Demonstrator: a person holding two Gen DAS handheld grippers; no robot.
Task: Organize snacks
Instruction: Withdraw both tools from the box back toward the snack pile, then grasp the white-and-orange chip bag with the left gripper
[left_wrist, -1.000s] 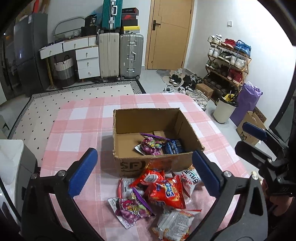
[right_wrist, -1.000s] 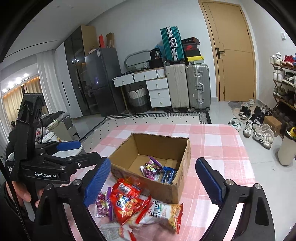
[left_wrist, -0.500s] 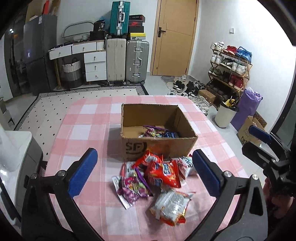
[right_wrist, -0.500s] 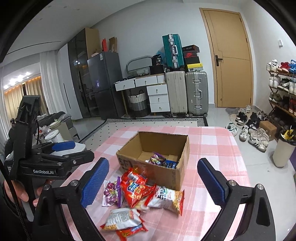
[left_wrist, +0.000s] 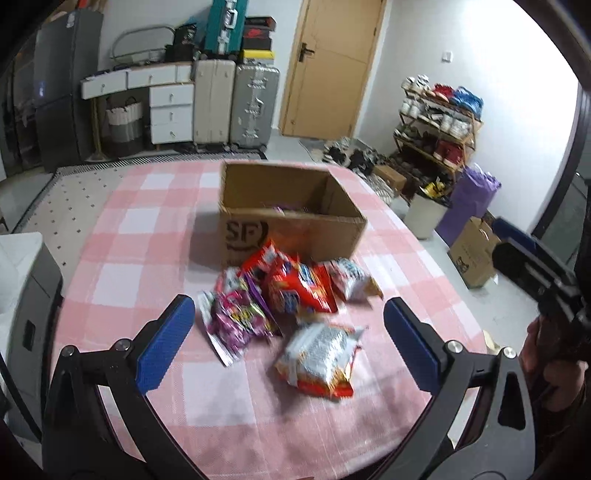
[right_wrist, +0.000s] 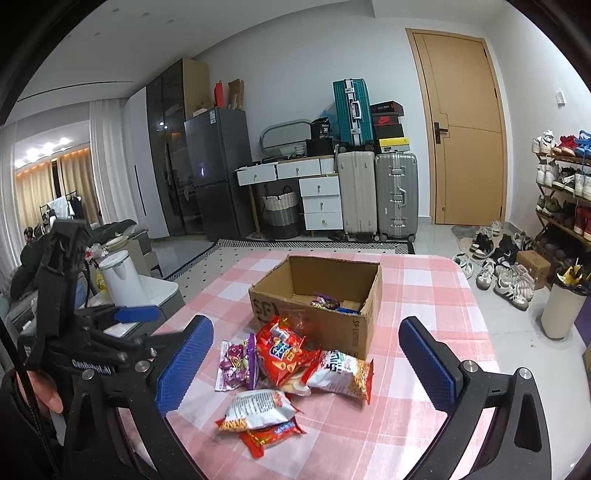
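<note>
1. Cardboard box (right_wrist: 317, 295): open-topped, brown, printed "SF" on the near wall. It stands upright on the pink checked tablecloth, beyond the loose snacks. A few packets, purple and blue, lie on its floor.
2. Red snack bag (right_wrist: 284, 354): orange-red foil, leaning against the box's near wall at the middle of the pile.
3. Purple snack bag (right_wrist: 236, 365): lies flat, touching the red bag on its left.
4. White-and-orange bag (right_wrist: 341, 374): lies flat to the right of the red bag, touching it.
5. Silver-and-red bag (right_wrist: 258, 406): lies nearest the camera, slightly apart from the pile, on top of another red packet (right_wrist: 271, 435).
</note>
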